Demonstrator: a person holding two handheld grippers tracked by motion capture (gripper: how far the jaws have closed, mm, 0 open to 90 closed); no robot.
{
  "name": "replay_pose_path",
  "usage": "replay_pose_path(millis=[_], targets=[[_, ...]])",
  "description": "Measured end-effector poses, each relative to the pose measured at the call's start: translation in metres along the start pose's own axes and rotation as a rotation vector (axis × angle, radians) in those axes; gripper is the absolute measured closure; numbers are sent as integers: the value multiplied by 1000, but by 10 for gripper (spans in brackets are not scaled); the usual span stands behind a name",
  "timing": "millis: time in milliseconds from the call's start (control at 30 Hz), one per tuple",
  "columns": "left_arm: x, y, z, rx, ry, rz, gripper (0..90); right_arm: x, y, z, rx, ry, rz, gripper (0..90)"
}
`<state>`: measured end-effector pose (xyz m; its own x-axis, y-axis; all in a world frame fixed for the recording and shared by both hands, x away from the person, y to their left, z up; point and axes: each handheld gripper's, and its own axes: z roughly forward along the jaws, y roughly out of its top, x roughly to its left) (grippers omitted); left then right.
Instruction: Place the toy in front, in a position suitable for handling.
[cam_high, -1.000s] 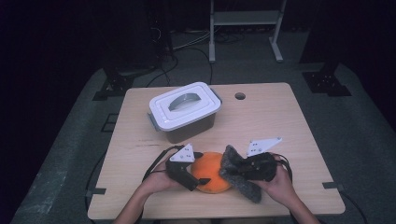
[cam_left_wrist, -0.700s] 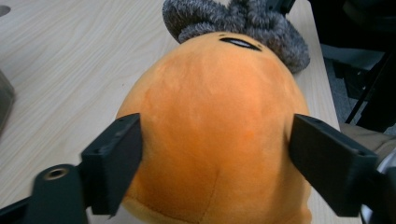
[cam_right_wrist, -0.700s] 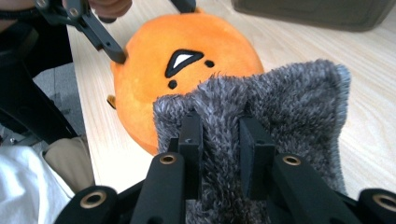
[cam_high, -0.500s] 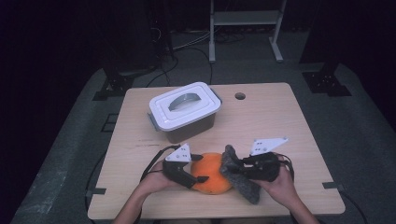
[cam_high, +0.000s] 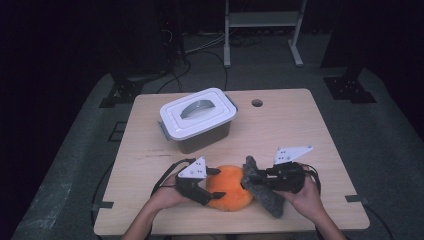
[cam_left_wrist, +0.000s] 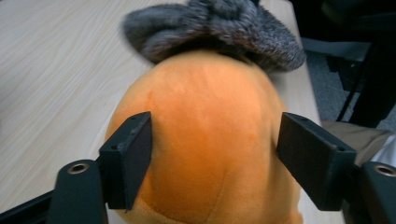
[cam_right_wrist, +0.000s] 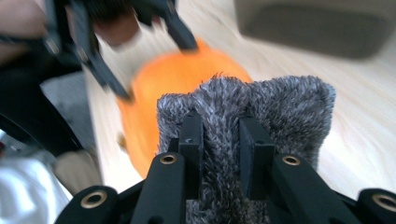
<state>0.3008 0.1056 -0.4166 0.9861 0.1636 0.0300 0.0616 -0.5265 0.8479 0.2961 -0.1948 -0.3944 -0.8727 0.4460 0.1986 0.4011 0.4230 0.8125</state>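
My left tongs (cam_high: 216, 183) are straddling the round orange plush ball (cam_high: 229, 187), their jaws spread wide to either side of it; in the left gripper view a gap shows between the ball (cam_left_wrist: 205, 140) and the far jaw, while the near jaw sits at or just off the plush, so I am reading these tongs as released, not yet clamping. My right tongs (cam_high: 250, 180) are pinching a fold of the shaggy grey fleece cloth (cam_high: 265, 192), the jaws drawn close with the pile (cam_right_wrist: 243, 121) bulging up between and above them. The cloth is lying against the side of the ball that faces the right tongs, draping down toward my edge of the pale wooden table (cam_high: 300, 130). Beyond both tongs, well apart from them, the dark plastic box with the white handled lid (cam_high: 198, 119) is standing closed.

I am judging the step in hand to be steadying the ball while the cloth is being worked over or off it; which of the two I cannot tell. The next move is calling for the left tongs to close gently on the soft ball so it is not rolling, and for the right tongs to be pulling the cloth without losing the fold.
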Motion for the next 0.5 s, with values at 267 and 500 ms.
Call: replay_pose_path(millis=[267,500], targets=[[-8,3,1,1,-11,52,289,6,5,15,33,32,-31,728],[-10,5,1,21,-9,72,289,-6,-8,2,47,3,25,728]])
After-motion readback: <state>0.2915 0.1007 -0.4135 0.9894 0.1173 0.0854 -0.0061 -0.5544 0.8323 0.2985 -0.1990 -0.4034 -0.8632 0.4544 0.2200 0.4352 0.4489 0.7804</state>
